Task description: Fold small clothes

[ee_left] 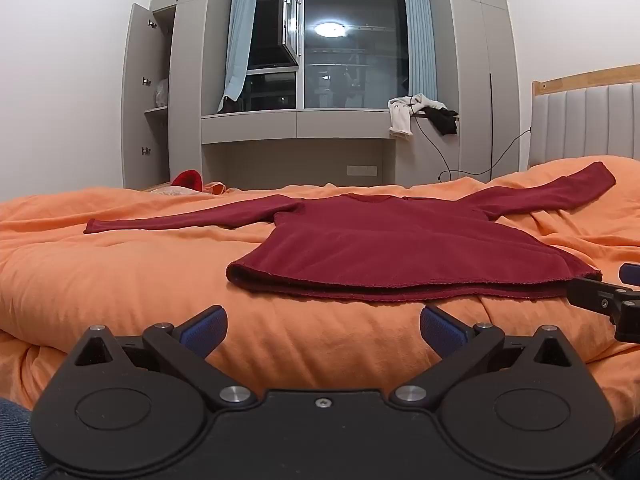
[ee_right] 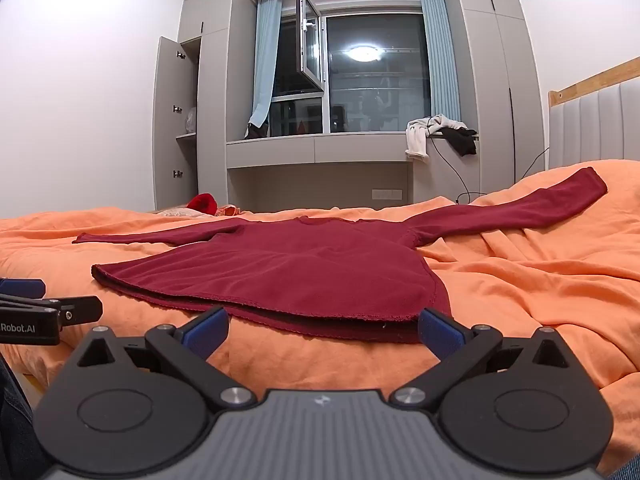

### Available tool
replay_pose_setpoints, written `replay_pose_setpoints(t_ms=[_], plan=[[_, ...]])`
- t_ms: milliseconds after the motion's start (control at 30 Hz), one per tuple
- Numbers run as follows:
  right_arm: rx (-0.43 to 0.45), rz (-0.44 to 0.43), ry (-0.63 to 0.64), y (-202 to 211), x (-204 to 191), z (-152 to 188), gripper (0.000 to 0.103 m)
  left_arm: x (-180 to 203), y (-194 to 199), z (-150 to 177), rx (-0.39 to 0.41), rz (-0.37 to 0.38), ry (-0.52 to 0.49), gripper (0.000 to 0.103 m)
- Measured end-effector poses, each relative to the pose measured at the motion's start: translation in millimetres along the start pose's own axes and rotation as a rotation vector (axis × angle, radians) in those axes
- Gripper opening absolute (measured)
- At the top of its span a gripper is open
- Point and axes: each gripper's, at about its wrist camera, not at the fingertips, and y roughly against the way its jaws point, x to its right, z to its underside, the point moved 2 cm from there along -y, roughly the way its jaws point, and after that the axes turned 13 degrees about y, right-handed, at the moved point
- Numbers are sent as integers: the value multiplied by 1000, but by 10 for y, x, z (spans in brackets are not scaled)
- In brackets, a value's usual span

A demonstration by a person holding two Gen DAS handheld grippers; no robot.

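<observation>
Left wrist: sweater (ee_left: 384, 248) neck away, sleeves sideways

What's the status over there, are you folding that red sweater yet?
Both grippers open, left and right, short of the hem. Red sweater flat on orange bedding, sleeves spread, unfolded. Nothing in the way.

The black plastic left gripper (ee_left: 323, 330) and grey-ribbed right gripper (ee_right: 323, 330) both carry blue textured pads (ee_right: 206, 330), silver screws and round black hubs.
</observation>
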Motion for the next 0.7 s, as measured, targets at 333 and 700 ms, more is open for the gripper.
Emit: replay_pose_setpoints(t_ms=[333,700], plan=[[0,-1,2,11,-13,-2,103,1,0,1,-1,-2,-6,102],[-3,-2,0,-2,-4,-1,103,3,0,2,-2,-2,-7,102]])
